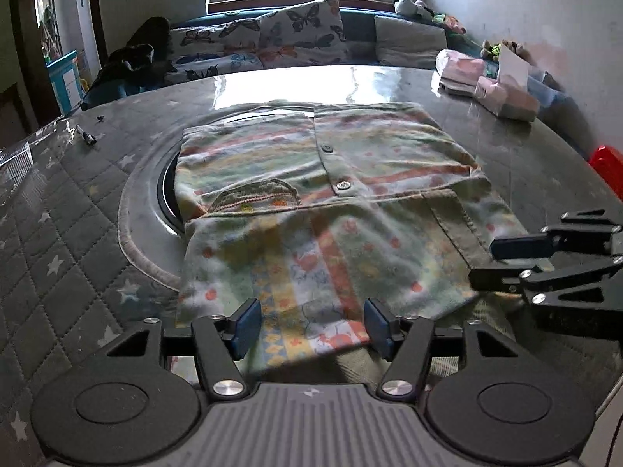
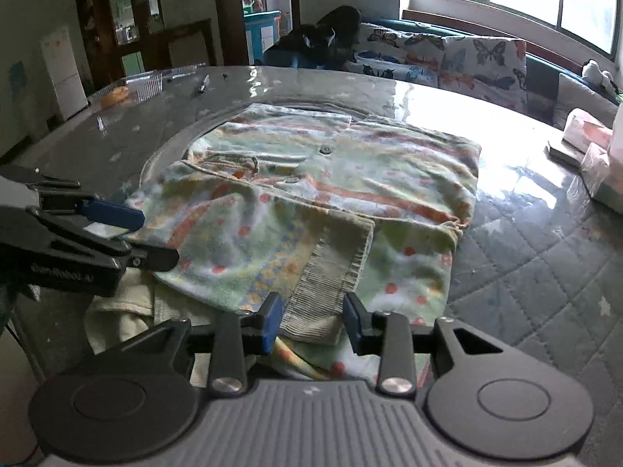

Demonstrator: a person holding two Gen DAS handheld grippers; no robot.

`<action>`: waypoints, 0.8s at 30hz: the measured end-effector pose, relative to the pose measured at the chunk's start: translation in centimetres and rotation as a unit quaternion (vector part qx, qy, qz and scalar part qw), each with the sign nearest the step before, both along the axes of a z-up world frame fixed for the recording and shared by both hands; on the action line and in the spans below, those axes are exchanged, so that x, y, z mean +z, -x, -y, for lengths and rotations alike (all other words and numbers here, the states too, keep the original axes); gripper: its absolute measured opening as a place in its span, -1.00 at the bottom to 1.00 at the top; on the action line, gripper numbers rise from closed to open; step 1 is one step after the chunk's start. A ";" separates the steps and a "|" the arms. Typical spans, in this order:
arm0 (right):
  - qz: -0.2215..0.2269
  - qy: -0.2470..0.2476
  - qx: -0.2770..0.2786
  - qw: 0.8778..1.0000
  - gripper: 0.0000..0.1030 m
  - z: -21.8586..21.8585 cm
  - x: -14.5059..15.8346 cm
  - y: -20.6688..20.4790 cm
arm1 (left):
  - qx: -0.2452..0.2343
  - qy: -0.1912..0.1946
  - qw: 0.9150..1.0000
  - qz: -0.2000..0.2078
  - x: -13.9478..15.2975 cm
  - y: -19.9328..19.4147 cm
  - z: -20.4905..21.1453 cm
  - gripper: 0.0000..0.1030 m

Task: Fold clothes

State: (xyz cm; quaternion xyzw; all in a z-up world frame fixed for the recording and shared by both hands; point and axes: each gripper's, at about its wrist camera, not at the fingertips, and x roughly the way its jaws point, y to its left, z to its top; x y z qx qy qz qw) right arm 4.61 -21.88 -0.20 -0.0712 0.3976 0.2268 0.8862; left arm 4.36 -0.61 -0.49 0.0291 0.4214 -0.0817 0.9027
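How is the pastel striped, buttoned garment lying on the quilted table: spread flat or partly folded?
Partly folded: the pastel striped buttoned garment has its near part doubled over the buttoned front, and a ribbed sleeve cuff lies across it.

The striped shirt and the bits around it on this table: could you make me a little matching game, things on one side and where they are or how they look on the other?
Things:
1. striped shirt
2. left tongs
3. red object
4. butterfly cushions

Descriptions:
A. at the table's far right edge
B. open, fabric edge between the fingers
C. on the sofa under the window
D. spread on the table, partly folded

Pairs: 1-D, 2-B, 3-A, 4-C
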 end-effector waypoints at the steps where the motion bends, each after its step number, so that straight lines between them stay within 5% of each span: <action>1: 0.001 -0.003 0.000 1.000 -0.32 0.1 0.2 0.1 | 0.001 0.002 1.000 0.000 0.2 0.2 -0.1 0.21; 17: 0.016 0.045 0.043 0.998 -0.25 1.1 0.6 3.2 | -0.002 0.056 0.997 -0.054 0.9 4.3 0.1 0.18; 22: 0.022 0.072 0.068 0.995 -0.03 1.5 0.7 4.8 | -0.014 0.079 0.994 -0.074 0.8 4.0 0.5 -0.58; 24: 0.024 0.077 0.078 0.994 -0.03 1.3 0.7 5.1 | -0.021 0.088 0.993 -0.076 1.0 3.9 0.7 -0.71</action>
